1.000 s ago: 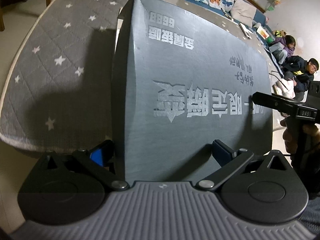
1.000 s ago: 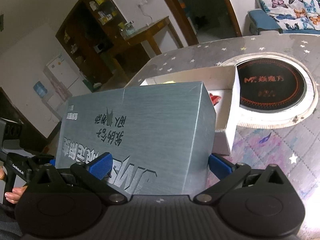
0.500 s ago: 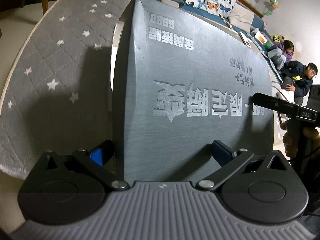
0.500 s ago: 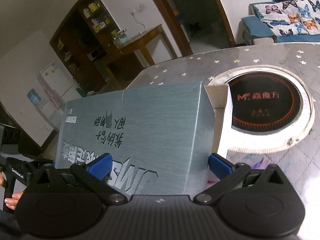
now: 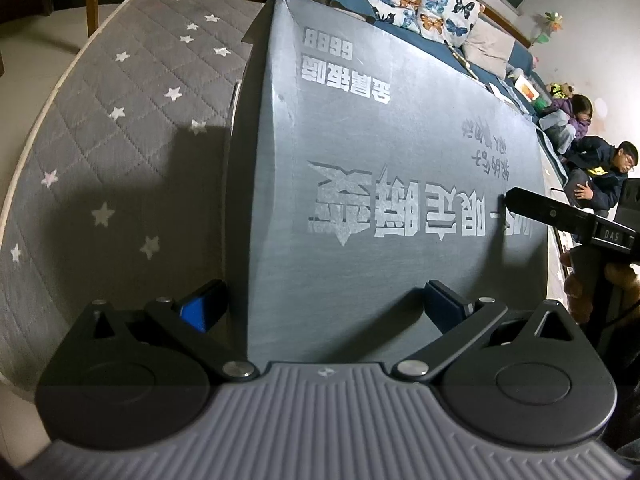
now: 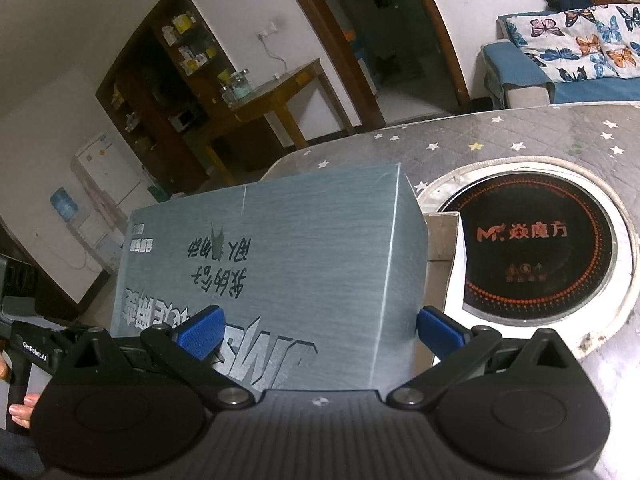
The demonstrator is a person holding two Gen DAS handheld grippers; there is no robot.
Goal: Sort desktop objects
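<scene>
A grey box lid [image 5: 400, 140] with pale lettering fills the left wrist view. My left gripper [image 5: 322, 304] is shut on its near end, blue pads at either side. From the opposite end my right gripper [image 6: 318, 328] is shut on the same lid [image 6: 300, 248]. The lid hangs over a white box [image 6: 444, 248], of which only one corner shows; its inside is hidden. A thin pale rim of the box [image 5: 235, 112] peeks out at the lid's left side. The right gripper's body [image 5: 560, 216] reaches in from the right.
The table wears a grey quilted cover with stars [image 5: 120, 140]. A round black induction hob [image 6: 536, 256] is set into it just right of the box. A sofa with butterfly cushions [image 5: 420, 0] and two seated people [image 5: 600, 172] lie beyond.
Both grippers have carried the lid across over the white box. The box's open inside, visible a second ago, is now covered except for one corner.
</scene>
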